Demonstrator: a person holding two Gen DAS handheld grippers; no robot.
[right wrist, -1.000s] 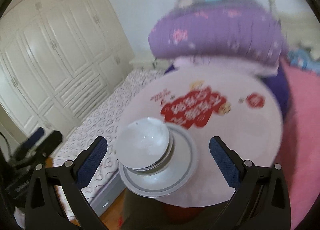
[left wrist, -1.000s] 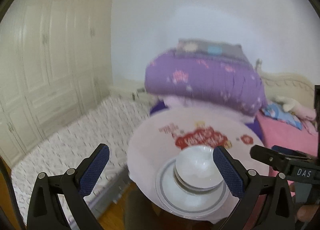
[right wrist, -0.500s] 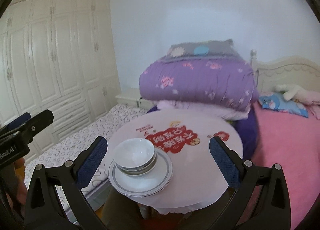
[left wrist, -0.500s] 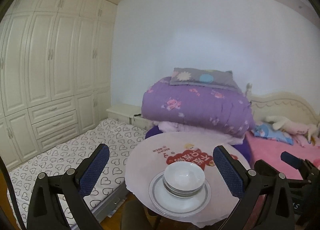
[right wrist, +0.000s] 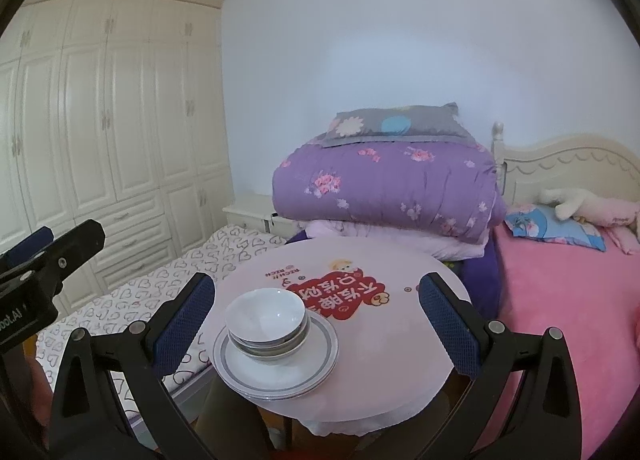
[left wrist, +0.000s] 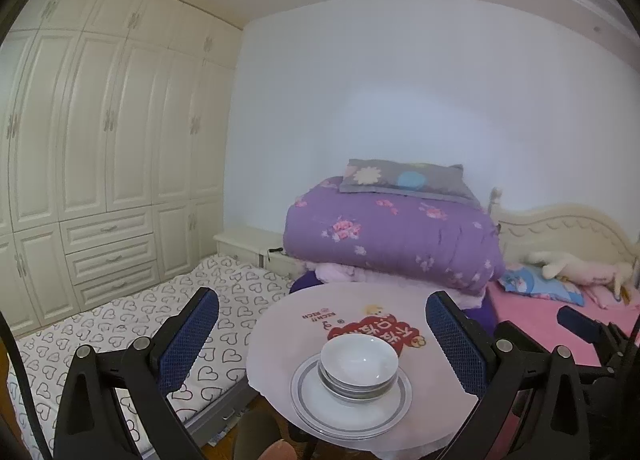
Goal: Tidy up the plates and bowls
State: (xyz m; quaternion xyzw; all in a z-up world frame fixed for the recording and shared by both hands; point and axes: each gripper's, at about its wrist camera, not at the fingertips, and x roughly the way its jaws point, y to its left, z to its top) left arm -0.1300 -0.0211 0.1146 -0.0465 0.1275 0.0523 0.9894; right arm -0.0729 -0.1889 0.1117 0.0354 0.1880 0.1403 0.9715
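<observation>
Both your grippers are spread wide and hold nothing: left gripper, right gripper, both hanging back from the round desk. The bowl stack sits nested on the grey-rimmed plates, which lie at the desk's near-left edge; in the right wrist view the plate rim looks flush with, or slightly over, that edge. The desk's right and far parts, around the red printed logo, are bare cloth. Heart-print mattress lies to the left of the desk, pink bed to its right, folded purple quilt just behind the far edge.
</observation>
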